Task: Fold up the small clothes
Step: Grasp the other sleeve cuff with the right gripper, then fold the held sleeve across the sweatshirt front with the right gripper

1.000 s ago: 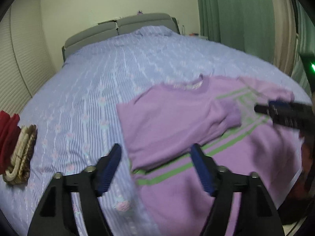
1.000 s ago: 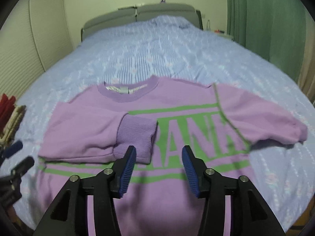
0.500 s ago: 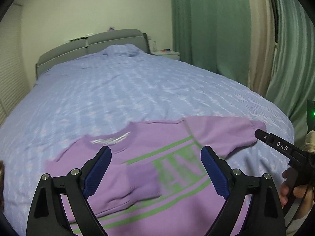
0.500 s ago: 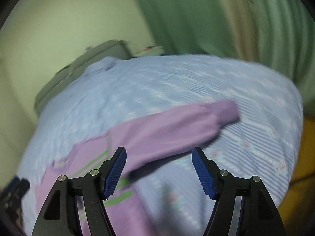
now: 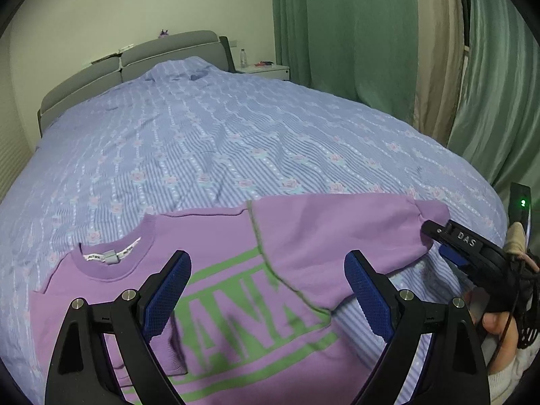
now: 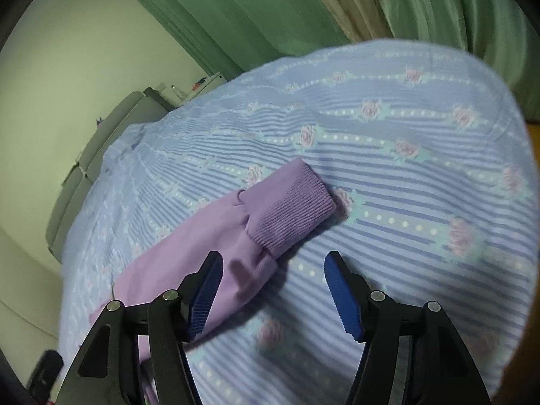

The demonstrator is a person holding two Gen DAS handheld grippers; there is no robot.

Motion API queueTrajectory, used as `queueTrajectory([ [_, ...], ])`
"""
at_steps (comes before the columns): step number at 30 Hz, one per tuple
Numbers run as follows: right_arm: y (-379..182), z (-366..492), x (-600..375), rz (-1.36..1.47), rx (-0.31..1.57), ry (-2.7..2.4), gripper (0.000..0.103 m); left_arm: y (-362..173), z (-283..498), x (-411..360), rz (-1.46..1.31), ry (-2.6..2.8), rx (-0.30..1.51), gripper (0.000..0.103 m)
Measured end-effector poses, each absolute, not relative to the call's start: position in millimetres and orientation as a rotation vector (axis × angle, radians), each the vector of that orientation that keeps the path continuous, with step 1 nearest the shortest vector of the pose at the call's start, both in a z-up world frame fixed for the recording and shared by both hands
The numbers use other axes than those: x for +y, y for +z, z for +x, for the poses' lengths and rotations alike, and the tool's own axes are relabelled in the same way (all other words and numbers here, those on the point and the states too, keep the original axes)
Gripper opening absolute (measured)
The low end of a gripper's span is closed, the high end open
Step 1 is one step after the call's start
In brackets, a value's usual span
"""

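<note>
The right gripper (image 6: 273,290), jaws wide and empty, is hovering just beside the outstretched sleeve (image 6: 236,236), whose cuff (image 6: 290,206) is pointing away along the bedspread (image 6: 422,175). The left gripper (image 5: 270,290), also wide and empty, is hanging over the sweatshirt (image 5: 236,303) chest, farther from that cuff.

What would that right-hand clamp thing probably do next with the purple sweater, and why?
Probably ease the right gripper forward and down so its jaws close on the ribbed cuff. The jaws stand open and empty just short of it, and that sleeve lies stretched out on the bedspread, unfolded, while the sweater lies flat.
</note>
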State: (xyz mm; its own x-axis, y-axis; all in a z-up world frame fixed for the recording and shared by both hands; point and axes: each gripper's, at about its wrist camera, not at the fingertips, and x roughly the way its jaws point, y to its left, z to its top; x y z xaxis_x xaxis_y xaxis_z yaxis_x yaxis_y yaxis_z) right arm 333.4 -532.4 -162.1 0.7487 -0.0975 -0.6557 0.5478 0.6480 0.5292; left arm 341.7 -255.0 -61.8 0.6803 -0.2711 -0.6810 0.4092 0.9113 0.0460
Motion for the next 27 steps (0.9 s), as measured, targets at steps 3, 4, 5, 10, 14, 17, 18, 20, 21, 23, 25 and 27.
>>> queueTrajectory([
  [3,-172.4,342.2,-538.5,0.811,0.636,-0.386,0.055,-62.8,344.0,-259.6,0.207,-0.387,0.738,0.093],
  [4,-173.3,345.7,-538.7,0.806,0.637,-0.388,0.045,-62.7,344.5,-257.7,0.205,-0.388,0.741,0.093],
  [5,-173.2,348.4,-539.1,0.796,0.636,-0.391,0.040,-62.6,345.0,-255.9,0.204,-0.386,0.743,0.093],
  [10,-153.5,347.7,-534.3,0.752,0.600,-0.354,0.026,-57.9,343.8,-227.8,0.171,-0.345,0.748,0.093],
  [14,-93.4,345.2,-498.7,0.519,0.510,-0.333,0.026,-48.6,335.9,-181.3,0.108,-0.272,0.728,0.093],
  [17,-42.3,348.8,-455.2,0.289,0.443,-0.284,0.026,-38.6,326.9,-136.8,0.074,-0.198,0.691,0.093],
  [18,-29.4,351.4,-440.9,0.225,0.428,-0.266,0.026,-35.3,323.6,-122.5,0.067,-0.170,0.677,0.093],
  [20,-1.4,359.1,-401.0,0.067,0.394,-0.210,0.026,-30.0,317.4,-99.1,0.051,-0.126,0.656,0.093],
  [21,7.1,361.6,-384.7,0.012,0.385,-0.184,0.026,-26.3,313.4,-81.6,0.031,-0.094,0.644,0.093],
  [23,20.5,367.7,-345.7,-0.099,0.372,-0.119,0.026,-22.6,310.5,-59.2,0.003,-0.057,0.635,0.093],
  [25,24.7,373.8,-302.7,-0.206,0.372,-0.052,0.026,-21.6,307.9,-35.7,-0.026,-0.026,0.636,0.093],
  [27,18.2,376.4,-259.8,-0.304,0.385,0.009,0.026,-24.4,305.6,-16.5,-0.039,-0.002,0.645,0.093],
])
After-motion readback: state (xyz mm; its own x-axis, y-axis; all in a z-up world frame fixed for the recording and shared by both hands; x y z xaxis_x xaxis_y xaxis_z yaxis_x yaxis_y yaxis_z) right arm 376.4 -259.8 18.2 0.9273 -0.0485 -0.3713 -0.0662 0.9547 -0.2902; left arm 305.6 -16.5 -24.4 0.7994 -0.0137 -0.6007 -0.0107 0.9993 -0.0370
